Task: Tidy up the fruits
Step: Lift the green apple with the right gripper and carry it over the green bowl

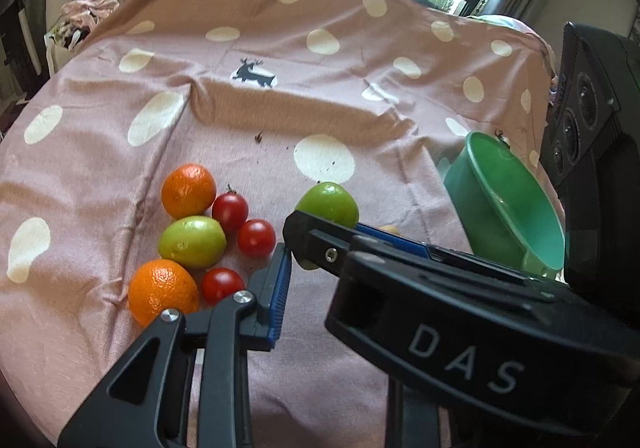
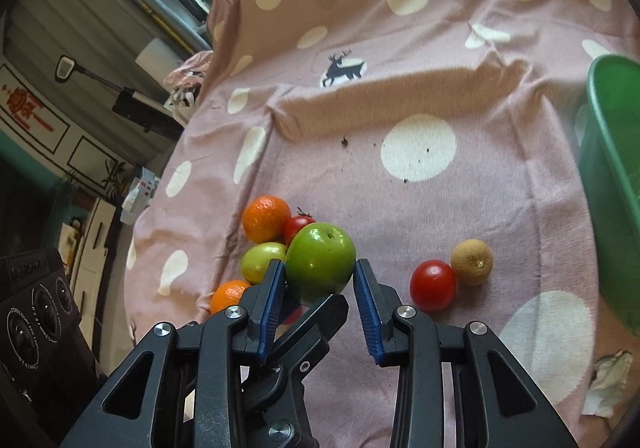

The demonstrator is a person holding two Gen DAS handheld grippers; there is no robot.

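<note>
Right claw sits nearest the lens, its blue pads pressed on both sides of the big green apple, so it's clamped on that one. The left claw pokes in from the apple's left with its fingers spread apart, and the apple sits just past them. Left of the apple is a tight bunch: two oranges, a smaller green fruit and three cherry tomatoes, all touching or nearly. Right of the apple, another tomato touches a brownish kiwi. Further right sits the green bowl, well apart from the apple. Everything's on a pink polka-dot cloth over the bench.
</note>
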